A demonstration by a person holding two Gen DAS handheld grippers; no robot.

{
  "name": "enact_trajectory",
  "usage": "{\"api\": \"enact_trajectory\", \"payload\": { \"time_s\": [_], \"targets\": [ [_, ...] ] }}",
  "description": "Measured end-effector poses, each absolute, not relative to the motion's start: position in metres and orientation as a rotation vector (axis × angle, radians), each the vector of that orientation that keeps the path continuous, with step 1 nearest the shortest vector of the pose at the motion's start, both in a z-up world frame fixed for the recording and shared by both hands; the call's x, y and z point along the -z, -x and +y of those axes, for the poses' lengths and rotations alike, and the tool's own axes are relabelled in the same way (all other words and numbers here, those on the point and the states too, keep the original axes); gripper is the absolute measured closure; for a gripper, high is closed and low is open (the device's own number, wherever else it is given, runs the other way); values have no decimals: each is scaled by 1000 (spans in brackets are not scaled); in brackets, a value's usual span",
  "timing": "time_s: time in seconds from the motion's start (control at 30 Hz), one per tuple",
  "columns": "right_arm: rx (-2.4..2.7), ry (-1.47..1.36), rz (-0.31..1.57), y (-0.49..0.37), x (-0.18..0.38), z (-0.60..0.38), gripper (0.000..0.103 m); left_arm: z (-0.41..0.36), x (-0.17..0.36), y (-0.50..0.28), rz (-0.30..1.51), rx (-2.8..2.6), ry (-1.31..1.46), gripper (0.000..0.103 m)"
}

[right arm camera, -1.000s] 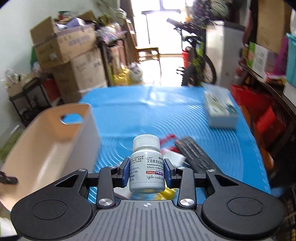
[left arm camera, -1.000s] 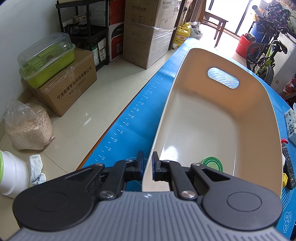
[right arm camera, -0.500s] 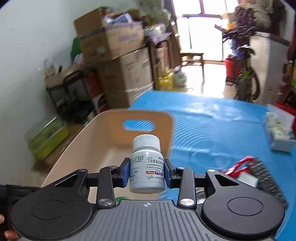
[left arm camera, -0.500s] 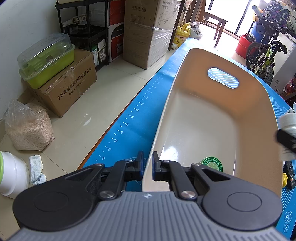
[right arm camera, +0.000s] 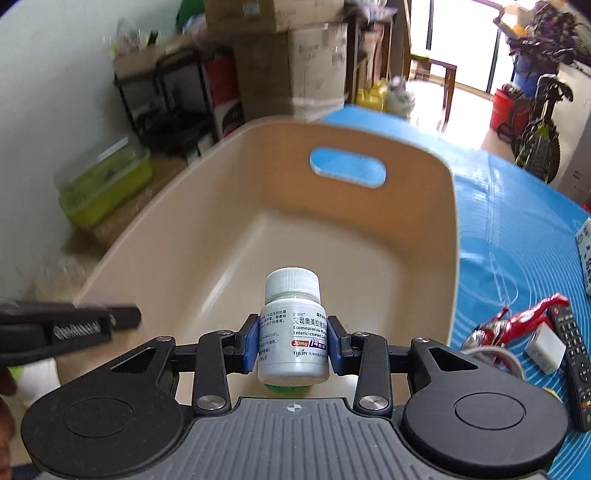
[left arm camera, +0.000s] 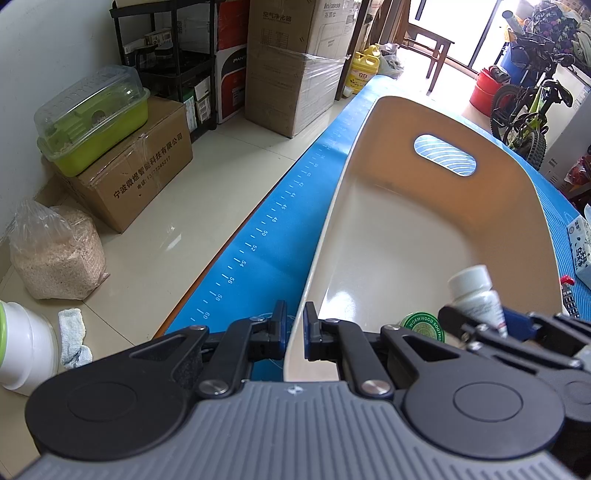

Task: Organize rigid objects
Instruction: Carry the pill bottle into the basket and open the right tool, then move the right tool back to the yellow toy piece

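One pill bottle (right arm camera: 293, 328) clamped in right gripper (right arm camera: 293, 343); left gripper (left arm camera: 294, 329) clamped on one beige bin (left arm camera: 413, 236) rim

floor (left arm camera: 236, 173): pale glossy tile
wall (left arm camera: 48, 55): white, left of black shelf rack (left arm camera: 166, 48)
boxes (left arm camera: 291, 66): stacked cardboard, right of rack
doorway (left arm camera: 461, 29): bright daylight, wooden stool (left arm camera: 430, 44) before it

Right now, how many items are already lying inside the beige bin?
1: a green round tin on the bin's floor near the closest wall. The pill bottle is above it, clamped in the right gripper.
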State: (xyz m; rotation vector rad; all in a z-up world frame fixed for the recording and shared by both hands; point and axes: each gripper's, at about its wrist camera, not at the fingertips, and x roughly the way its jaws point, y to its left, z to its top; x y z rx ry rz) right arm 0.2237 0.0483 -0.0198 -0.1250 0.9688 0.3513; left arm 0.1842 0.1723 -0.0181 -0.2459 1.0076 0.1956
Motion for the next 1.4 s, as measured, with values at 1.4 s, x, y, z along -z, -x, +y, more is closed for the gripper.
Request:
{"api": "enact_trajectory", "payload": {
  "time_s": [1.4],
  "targets": [
    [-109,-137,791,-192,-22,-116,38,170,18,-185,1008,-196,249,93]
  ]
}}
